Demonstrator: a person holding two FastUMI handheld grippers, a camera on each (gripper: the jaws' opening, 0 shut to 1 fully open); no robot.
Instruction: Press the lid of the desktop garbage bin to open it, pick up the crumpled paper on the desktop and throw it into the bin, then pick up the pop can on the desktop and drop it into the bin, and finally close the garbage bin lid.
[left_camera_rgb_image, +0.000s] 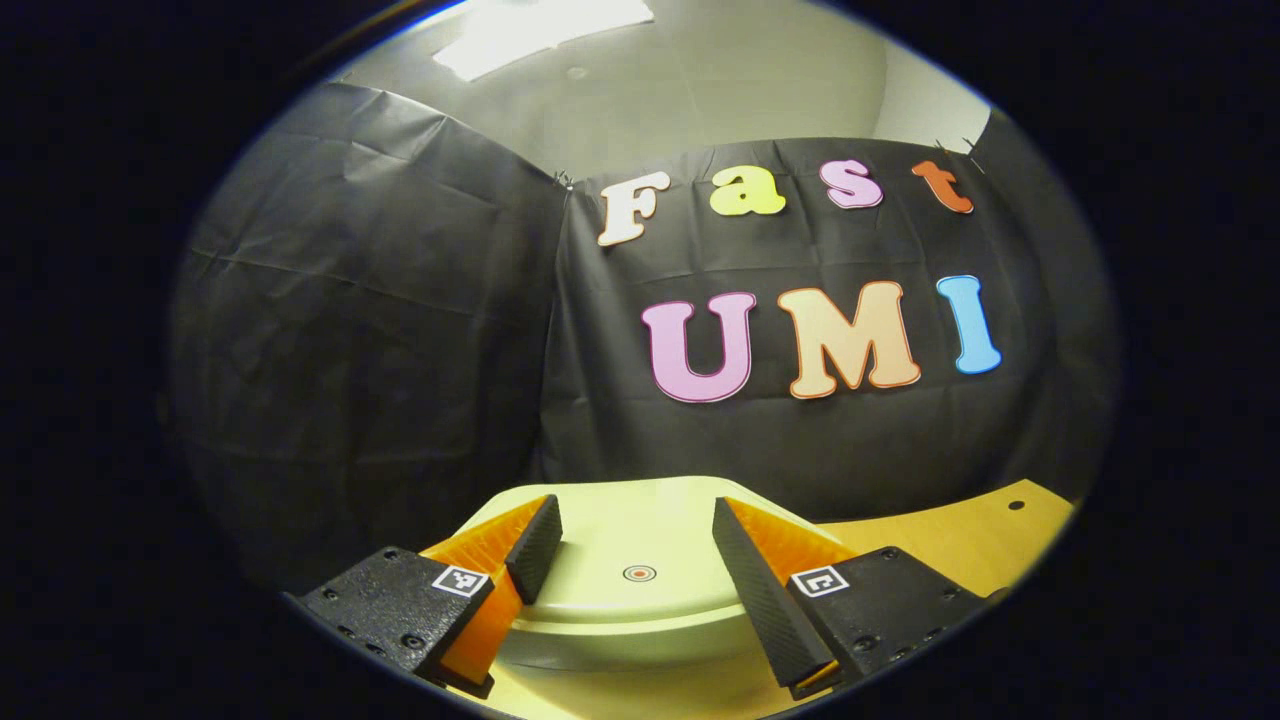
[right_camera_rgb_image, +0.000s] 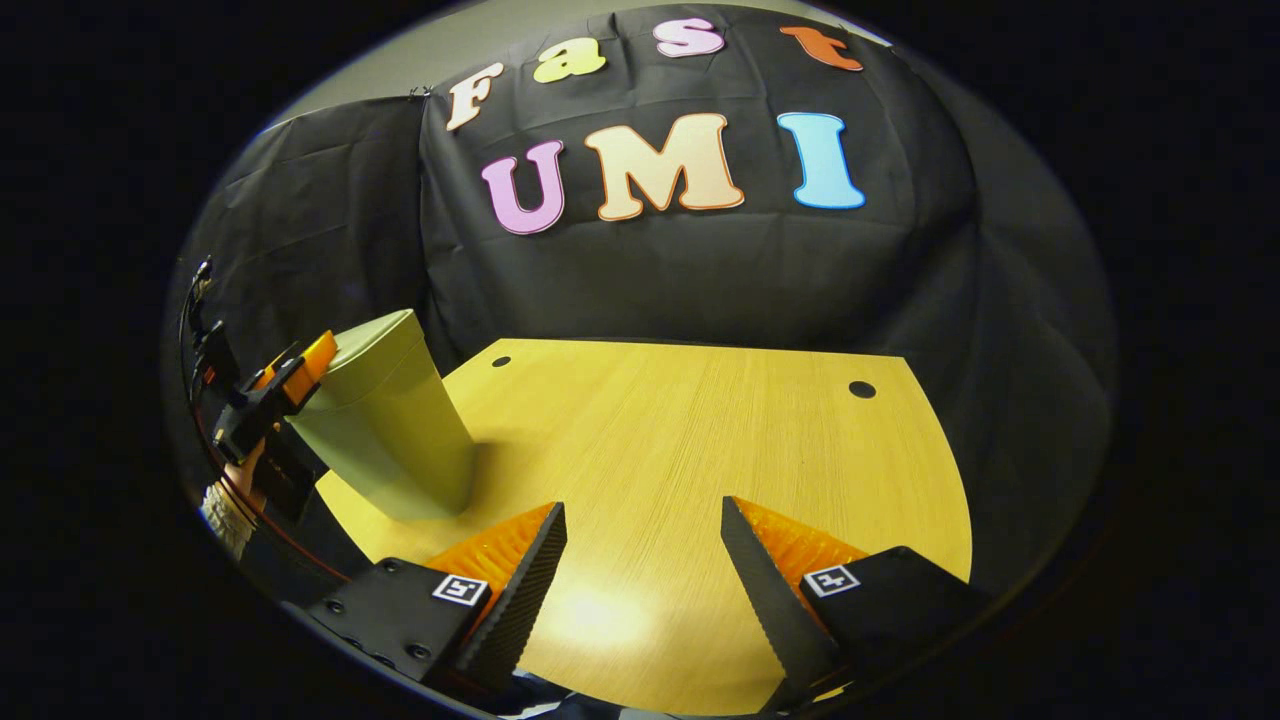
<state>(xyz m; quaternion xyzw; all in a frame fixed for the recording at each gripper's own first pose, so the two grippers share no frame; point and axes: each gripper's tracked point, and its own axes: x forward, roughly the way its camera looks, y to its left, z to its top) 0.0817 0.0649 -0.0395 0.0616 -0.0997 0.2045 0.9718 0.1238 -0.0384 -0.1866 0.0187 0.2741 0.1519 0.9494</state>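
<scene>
My left hand-held gripper (left_camera_rgb_image: 632, 545) hangs wide above the bin lid (left_camera_rgb_image: 640, 560); my right hand-held gripper (right_camera_rgb_image: 640, 560) gapes wide over bare tabletop (right_camera_rgb_image: 700, 430).

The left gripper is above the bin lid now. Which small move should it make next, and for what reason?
Probably lower the left gripper slightly. The bin lid looks shut, its round mark lies between the open fingers, and in the right gripper view no paper or can lies on the table, so it may only need a final seating press.
</scene>
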